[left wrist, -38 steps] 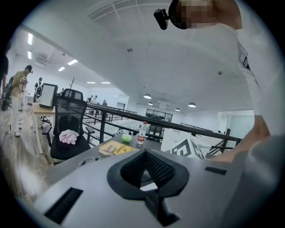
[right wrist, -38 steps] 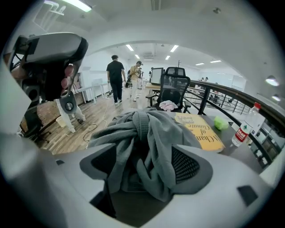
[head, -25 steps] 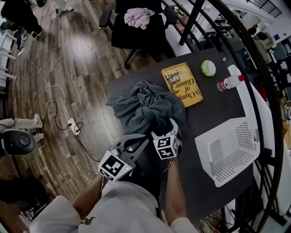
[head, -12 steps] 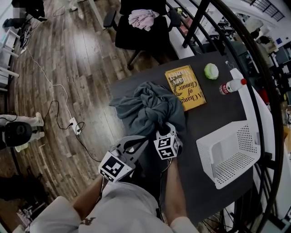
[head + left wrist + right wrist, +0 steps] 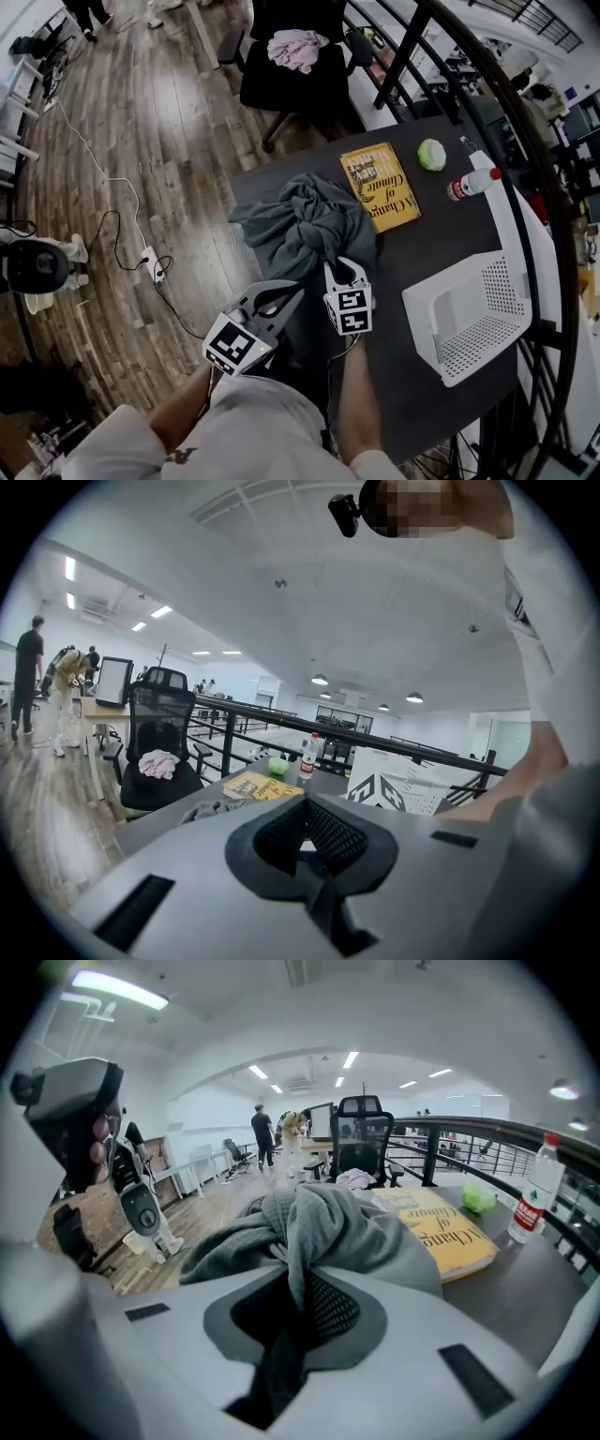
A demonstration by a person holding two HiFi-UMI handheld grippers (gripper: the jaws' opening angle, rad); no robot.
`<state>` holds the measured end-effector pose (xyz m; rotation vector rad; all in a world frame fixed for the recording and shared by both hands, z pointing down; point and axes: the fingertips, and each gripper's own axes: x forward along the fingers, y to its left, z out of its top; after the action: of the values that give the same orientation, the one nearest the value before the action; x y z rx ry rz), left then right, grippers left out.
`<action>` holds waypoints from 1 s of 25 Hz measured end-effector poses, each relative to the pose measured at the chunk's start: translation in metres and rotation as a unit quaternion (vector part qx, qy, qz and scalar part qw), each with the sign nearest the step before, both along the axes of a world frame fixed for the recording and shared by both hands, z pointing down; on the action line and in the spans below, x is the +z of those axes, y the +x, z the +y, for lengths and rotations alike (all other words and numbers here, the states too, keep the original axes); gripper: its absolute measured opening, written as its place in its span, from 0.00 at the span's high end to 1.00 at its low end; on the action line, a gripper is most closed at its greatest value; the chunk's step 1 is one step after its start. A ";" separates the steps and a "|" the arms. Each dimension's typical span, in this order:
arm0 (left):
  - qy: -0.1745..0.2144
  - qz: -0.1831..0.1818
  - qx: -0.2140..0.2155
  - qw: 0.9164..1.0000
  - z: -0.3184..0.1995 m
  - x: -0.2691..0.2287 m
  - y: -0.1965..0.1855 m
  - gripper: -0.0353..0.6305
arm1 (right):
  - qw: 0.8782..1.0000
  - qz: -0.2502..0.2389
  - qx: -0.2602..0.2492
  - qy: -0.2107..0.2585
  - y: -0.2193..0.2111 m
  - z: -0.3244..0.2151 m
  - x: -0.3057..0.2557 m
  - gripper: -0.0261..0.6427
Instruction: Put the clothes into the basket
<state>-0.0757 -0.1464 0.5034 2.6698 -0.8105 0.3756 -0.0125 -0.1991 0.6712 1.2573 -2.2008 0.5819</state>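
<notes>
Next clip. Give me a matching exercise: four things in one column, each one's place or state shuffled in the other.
1 grey garment
2 yellow book
3 white basket
4 pink cloth

A on the office chair's seat
B empty, on the table's right side
C fold pinched by the right gripper
D flat on the table, title up

Pairs: 1-C, 2-D, 3-B, 4-A. The right gripper's jaws have just been closing on the garment's fold.

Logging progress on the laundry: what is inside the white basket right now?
Nothing shows inside the white basket: only its bare perforated floor and walls. The grey garment lies outside on the table. Basket walls may hide floor edges.
</notes>
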 end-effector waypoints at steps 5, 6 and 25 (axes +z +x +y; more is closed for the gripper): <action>0.009 0.005 0.001 1.000 0.002 -0.009 -0.003 0.94 | 0.999 -0.033 0.015 0.007 -0.006 0.014 -0.022 0.88; 0.011 0.006 0.002 1.000 0.003 -0.011 -0.004 0.94 | 0.999 -0.042 0.021 0.006 -0.006 0.018 -0.025 0.88; 0.042 0.040 0.048 0.997 0.021 -0.047 -0.009 0.94 | 0.978 -0.152 0.126 0.070 -0.006 0.067 -0.129 0.88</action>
<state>-0.0851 -0.1257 0.4568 2.7904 -0.6899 0.2616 -0.0185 -0.1317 0.5424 1.6295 -2.3800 0.7735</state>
